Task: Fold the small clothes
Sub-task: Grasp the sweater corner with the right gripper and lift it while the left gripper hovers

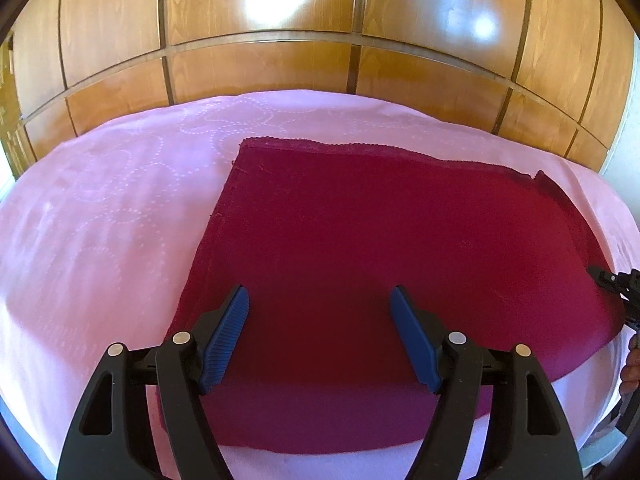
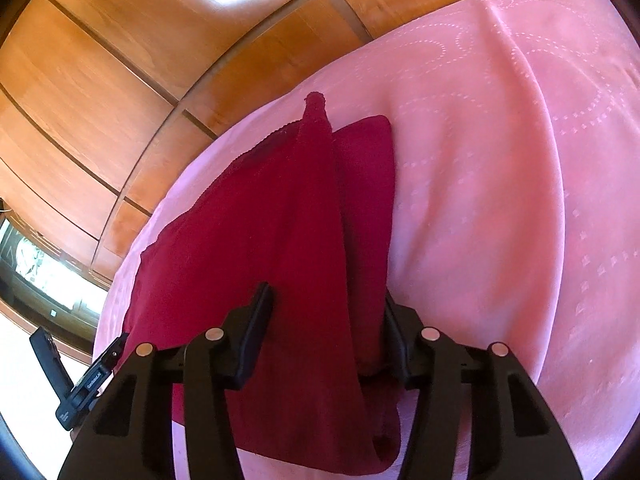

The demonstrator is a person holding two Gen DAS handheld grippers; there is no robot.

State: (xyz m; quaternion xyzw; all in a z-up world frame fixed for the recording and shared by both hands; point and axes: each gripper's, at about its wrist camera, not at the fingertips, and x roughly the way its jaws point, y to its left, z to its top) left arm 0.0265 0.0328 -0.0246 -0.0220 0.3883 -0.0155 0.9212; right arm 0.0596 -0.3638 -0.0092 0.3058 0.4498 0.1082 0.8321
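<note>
left tongs (image 1: pixel 319 300): wide open, holds nothing, hovers over the near part of the red cloth (image 1: pixel 400 248).
right tongs (image 2: pixel 328 312): open, with a raised fold of the red cloth (image 2: pixel 280 220) between the fingers; a firm pinch is not visible, so the grip is uncertain.
cloth position: lies mostly flat on the pink bedsheet (image 1: pixel 100 220), ahead of and under the left tongs; near edge is already doubled over just below the left fingers (image 1: pixel 228 328).
right-side view: cloth ridge rises between the right fingers, far corner points away from the tongs.
step in hand (judgement): likely gathering the right-hand edge to fold it across.
how to do it well: close the right tongs fully on both layers at the edge, left tongs pin the near left corner, carry the edge across low, align hems before letting go.
risk: a loose pinch drops one layer and skews the fold.
backdrop: wooden wardrobe (image 1: pixel 260 60) beyond the bed.
</note>
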